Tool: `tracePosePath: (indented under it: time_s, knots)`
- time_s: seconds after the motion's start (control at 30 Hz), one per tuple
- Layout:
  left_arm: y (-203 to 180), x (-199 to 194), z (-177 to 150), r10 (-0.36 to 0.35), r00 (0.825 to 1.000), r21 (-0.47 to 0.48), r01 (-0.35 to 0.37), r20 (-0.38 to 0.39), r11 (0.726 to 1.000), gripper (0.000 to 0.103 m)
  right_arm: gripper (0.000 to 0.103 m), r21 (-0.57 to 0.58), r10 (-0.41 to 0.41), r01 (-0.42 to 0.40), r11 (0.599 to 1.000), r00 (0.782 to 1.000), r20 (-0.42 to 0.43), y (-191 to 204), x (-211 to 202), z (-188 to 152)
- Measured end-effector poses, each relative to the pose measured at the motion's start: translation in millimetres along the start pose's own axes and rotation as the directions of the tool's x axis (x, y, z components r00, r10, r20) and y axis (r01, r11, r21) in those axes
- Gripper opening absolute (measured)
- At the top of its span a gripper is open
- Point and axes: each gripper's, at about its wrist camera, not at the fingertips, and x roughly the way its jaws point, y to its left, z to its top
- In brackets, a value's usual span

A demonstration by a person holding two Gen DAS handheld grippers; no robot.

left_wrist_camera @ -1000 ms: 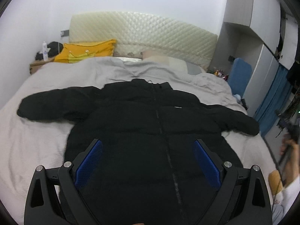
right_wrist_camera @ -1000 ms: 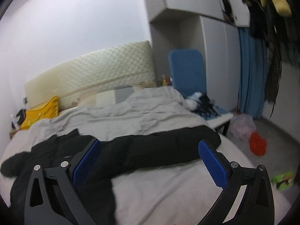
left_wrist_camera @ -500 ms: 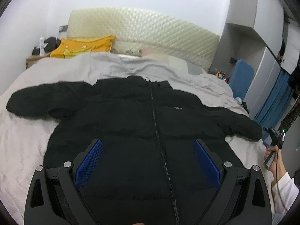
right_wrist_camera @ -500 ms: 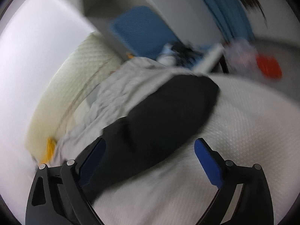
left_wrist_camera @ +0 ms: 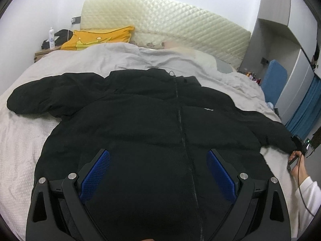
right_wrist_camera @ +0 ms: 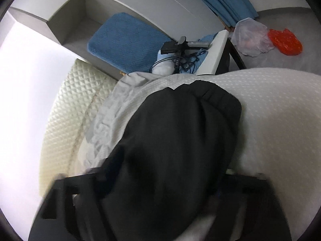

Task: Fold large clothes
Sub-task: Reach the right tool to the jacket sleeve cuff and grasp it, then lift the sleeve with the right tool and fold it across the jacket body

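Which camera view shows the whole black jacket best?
The left wrist view: it shows the jacket spread flat on the bed, zipped, with both sleeves stretched out. The right wrist view shows only one sleeve, close up, between the blurred fingers of the right claw.

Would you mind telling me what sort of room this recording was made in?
Most likely a home bedroom: a black jacket lies spread on a bed with a quilted headboard, a yellow pillow and built-in wardrobes beside it.
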Motion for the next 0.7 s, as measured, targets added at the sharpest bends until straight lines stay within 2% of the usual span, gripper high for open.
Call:
tracePosePath:
  time_s: [0.07, 0.17, 0.27, 0.43, 0.5, 0.6, 0.7]
  knots:
    - [0, 4, 2, 0.016, 1.000, 0.010, -0.016, 0.005, 1.000, 0.097, 0.021, -0.043, -0.032, 0.032, 0.999, 0.999, 0.005, 7, 12, 12]
    - [0, 10, 3, 0.047, 0.999, 0.032, -0.047, 0.004, 0.998, 0.097, 0.009, -0.113, -0.059, 0.062, 0.992, 0.998, 0.032, 24, 8, 24]
    - [1, 8, 2, 0.047, 0.999, 0.042, -0.047, 0.009, 0.998, 0.097, 0.006, -0.172, -0.084, 0.098, 0.980, 0.993, 0.087, 39, -9, 35]
    - [4, 0, 1, 0.065, 0.998, 0.076, -0.067, 0.023, 0.995, 0.097, 0.005, -0.226, -0.091, 0.119, 0.967, 0.988, 0.127, 71, -39, 48]
    - [4, -6, 0, 0.084, 0.996, 0.095, -0.087, 0.039, 0.992, 0.097, 0.005, -0.262, -0.085, 0.121, 0.958, 0.986, 0.145, 94, -52, 52]
    - [6, -20, 2, 0.075, 0.995, 0.111, -0.082, 0.066, 0.990, 0.097, 0.005, -0.313, -0.065, 0.117, 0.943, 0.983, 0.171, 134, -76, 52]
    - [7, -35, 3, 0.087, 0.992, 0.136, -0.099, 0.094, 0.986, 0.097, 0.006, -0.373, -0.007, 0.077, 0.924, 0.983, 0.186, 185, -104, 48]
